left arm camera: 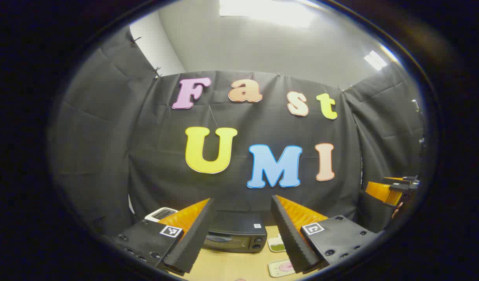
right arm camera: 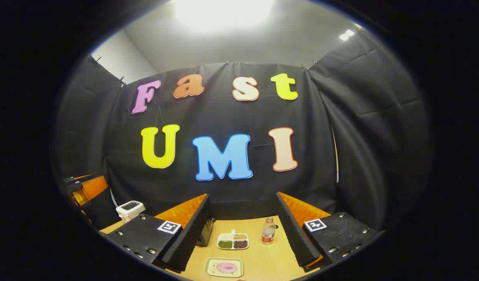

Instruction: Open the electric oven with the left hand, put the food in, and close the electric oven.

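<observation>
Your left claw (left arm camera: pixel 242 230) is spread wide with nothing between its fingers, raised above the tabletop (left arm camera: pixel 231 263). Electric oven (left arm camera: pixel 236 237) sits straight ahead between them, door shut and facing you, long axis left-right. Your right claw (right arm camera: pixel 243 230) is open too, holding nothing. Food sits on a small tray (right arm camera: pixel 223 267) near the tabletop's front edge, right of the oven; a divided dish (right arm camera: pixel 233 241) lies behind it, a bottle (right arm camera: pixel 267 231) stands upright beside that. White scale (right arm camera: pixel 130 209) stands left of the oven.

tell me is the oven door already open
No, the oven sits on the table with its front door closed, ahead of the open left claw.
</observation>
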A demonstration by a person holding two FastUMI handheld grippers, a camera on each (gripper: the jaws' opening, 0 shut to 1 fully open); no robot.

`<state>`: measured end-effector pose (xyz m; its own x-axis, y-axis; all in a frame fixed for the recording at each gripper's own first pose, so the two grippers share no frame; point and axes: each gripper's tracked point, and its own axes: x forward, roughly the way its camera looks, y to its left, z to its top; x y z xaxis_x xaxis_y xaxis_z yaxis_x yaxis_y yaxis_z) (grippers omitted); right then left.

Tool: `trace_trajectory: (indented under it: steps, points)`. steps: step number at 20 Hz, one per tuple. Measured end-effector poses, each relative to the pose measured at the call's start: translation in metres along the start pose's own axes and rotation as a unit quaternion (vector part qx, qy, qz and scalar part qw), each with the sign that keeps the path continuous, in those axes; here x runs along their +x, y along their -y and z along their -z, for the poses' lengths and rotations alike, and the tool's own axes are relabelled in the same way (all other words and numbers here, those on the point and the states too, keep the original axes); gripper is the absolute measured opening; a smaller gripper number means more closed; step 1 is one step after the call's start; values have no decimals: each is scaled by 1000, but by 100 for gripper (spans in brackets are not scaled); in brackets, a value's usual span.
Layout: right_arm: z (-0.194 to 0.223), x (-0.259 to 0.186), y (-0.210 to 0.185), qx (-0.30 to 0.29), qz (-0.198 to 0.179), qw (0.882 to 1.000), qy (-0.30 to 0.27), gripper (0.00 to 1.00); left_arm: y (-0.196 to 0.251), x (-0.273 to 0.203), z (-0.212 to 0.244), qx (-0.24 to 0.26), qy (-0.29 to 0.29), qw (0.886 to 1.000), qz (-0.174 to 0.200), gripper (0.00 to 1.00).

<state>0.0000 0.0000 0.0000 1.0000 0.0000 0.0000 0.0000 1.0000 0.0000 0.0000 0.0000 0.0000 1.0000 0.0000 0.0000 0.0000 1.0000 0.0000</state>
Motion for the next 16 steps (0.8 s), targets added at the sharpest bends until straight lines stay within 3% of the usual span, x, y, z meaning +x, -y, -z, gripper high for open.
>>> trace_trajectory:
  steps: [2,4,5,9,16]
  points:
    - [-3,3,2,-3,-6,1000,2,99,2,-3,1,13,2,1000,-11,91]
    - [-3,3,2,-12,-15,1000,4,99,8,-3,0,14,4,1000,-18,91]
    - [-2,5,3,-12,-19,1000,5,99,10,-2,-1,13,3,1000,-21,100]
    - [-1,7,-9,9,-32,999,10,99,4,-3,-1,23,2,999,-28,100]
    - [-2,7,-28,17,15,1000,20,99,-28,15,4,3,-4,1000,13,100]
